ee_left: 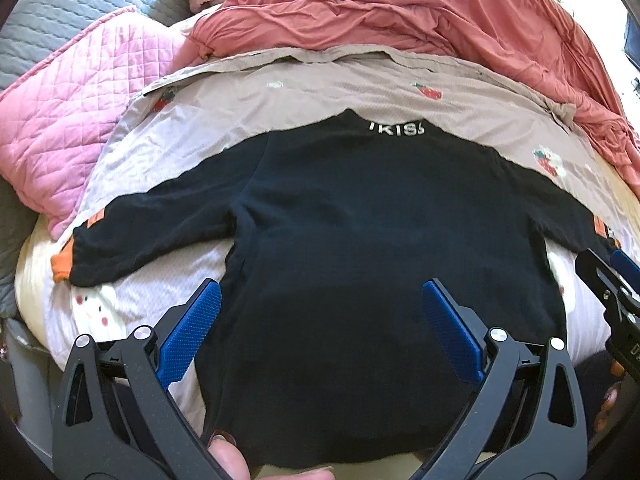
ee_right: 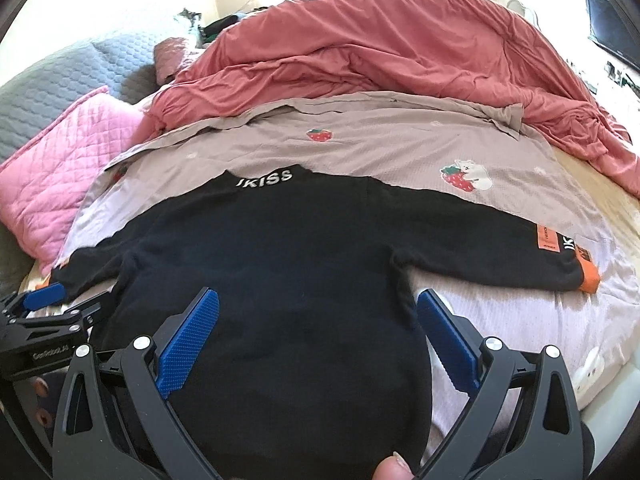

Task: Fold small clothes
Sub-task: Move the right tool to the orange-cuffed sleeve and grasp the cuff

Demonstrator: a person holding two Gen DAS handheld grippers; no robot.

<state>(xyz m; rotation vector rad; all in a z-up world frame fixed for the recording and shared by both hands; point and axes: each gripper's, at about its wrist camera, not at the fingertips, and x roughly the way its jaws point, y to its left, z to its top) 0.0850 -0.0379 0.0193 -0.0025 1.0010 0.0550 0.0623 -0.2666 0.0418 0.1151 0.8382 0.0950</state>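
A bed (ee_right: 600,184) fills both views, covered by a mauve strawberry-print sheet (ee_right: 360,140), with a rumpled red duvet (ee_right: 400,52) heaped at 12 o'clock and a pink quilted pillow (ee_right: 60,168) at 10 o'clock. A black top (ee_right: 280,280) is spread flat on the sheet, back up, collar at 12 o'clock with white lettering, hem at 6 o'clock, sleeves stretched out toward 9 and 3 o'clock; orange cuffs are seen at both sleeve ends.

The left gripper (ee_left: 320,320) is held above the lower body of the top, nearer its 9 o'clock side seam; its jaws are spread wide and nothing is held. The right gripper (ee_right: 318,324) is placed likewise nearer the 3 o'clock seam, jaws also released and empty.

The top is judged to be light, soft and limp, a knit that will drape and sag when lifted and may drag over the sheet or pull it along. No fragility is expected. A thin edge is best pinched: a sleeve near the cuff, or the side seam at hem and shoulder, so that one layer pair is taken and folded inward. Bunching is likely if the fabric is gripped mid-panel.
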